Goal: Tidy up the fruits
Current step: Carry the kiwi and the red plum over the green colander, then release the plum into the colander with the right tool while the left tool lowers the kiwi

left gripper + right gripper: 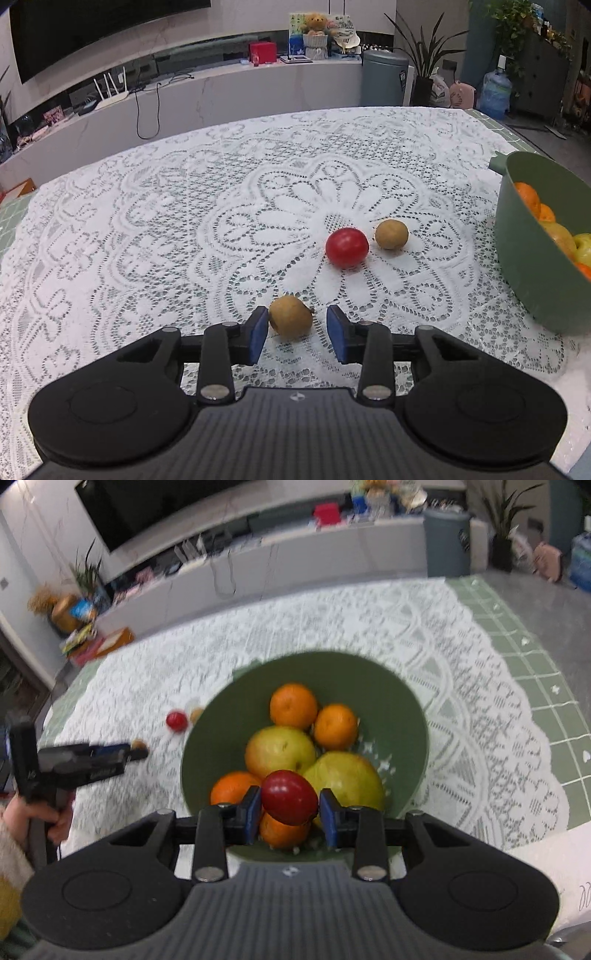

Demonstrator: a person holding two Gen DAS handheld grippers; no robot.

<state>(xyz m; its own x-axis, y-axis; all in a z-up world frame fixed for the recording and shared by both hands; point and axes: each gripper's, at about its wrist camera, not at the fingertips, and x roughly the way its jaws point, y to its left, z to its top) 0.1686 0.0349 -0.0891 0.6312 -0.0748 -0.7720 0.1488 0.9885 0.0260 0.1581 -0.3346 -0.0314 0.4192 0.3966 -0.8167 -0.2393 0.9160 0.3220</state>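
A small brown fruit is framed between the blue pads of the left gripper, whose fingers are spread; the left pad lies against or just beside the skin, while a gap is left at the right pad. The fruit rests on the lace-covered worktop, its short stem turned toward the right pad. It is seen as rounded, dull tan and faintly mottled. Ahead of this gripper and slightly right, a glossy red fruit and a second brown fruit lie just beside each other.

In the right wrist view, a dark red fruit is pinched by the right gripper across its widest part and is held above the near side of the green bowl, where oranges and yellow-green pears are piled. That view is blurred.

The brown fruit is judged light and firm, with a matt skin likely to give fair purchase; being round, it may roll if nudged from one side. A hold across its middle, clear of the stem, is judged best. The smooth red skin is thought slipperier and easily bruised, so a gentle squeeze is advised.
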